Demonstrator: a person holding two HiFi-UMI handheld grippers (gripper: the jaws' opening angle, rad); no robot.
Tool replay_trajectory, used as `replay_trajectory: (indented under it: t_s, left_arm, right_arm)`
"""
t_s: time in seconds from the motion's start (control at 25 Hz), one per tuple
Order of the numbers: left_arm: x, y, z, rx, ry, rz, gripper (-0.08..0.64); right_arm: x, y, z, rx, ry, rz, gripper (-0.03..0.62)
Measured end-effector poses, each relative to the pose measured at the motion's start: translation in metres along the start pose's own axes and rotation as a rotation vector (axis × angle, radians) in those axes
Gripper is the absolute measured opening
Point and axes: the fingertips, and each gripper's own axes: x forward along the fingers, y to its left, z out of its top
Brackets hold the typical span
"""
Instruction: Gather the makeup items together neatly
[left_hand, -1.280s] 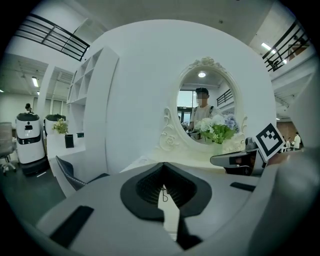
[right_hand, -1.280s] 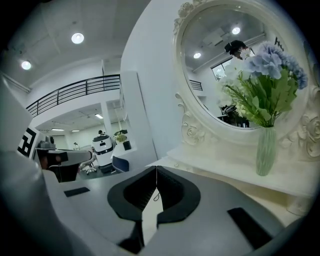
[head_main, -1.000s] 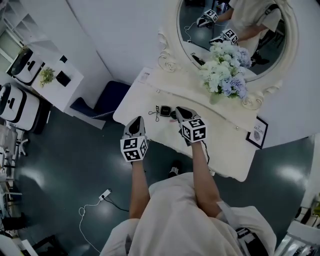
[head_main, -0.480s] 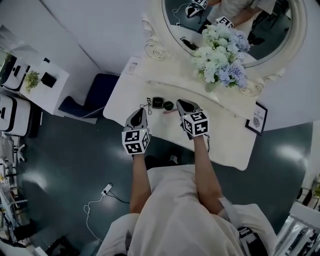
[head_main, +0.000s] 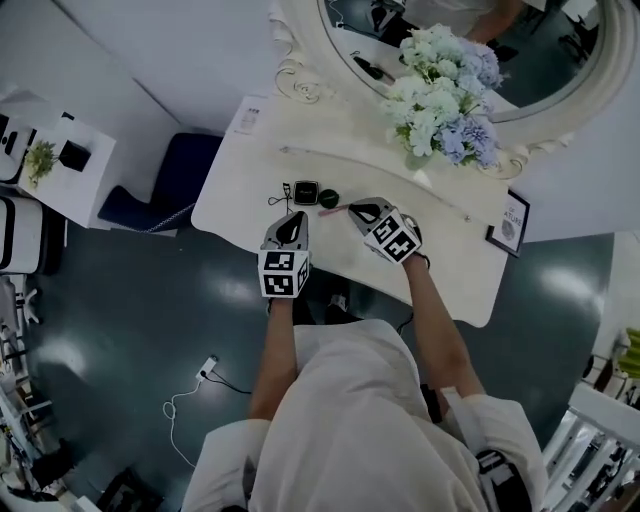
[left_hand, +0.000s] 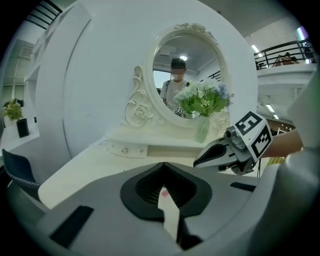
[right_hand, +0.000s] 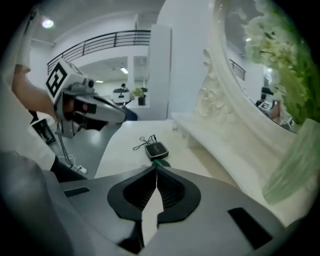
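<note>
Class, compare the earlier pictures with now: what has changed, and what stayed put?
Both grippers came forward: the left gripper now reaches over the table edge, the right gripper nears the green item. Jaws stay shut, empty; compact and green item unmoved.

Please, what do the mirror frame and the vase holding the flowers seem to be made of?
The mirror frame is probably painted wood or moulded resin, cream with a soft sheen, judging by its raised scrolls and rose. The vase is likely clear glass with a faint green tint, since it looks see-through.

Cream table, black compact, green jar (flowers pale blue, white)
</note>
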Motion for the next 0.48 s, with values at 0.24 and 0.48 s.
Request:
replay_trajectory:
  t_s: [0.24, 0.48]
  left_arm:
    - [-0.001, 0.003, -0.001, 0.008, 0.008, -0.005, 0.014]
    - [-0.015, 0.012, -0.007, 0.031, 0.027, 0.025, 0.014]
  right_arm:
    - [0.032, 0.007, -0.021, -0.237, 0.161, 0.161, 0.044]
    - [0.055, 0.006, -0.034, -0.372, 0.255, 0.279, 0.138]
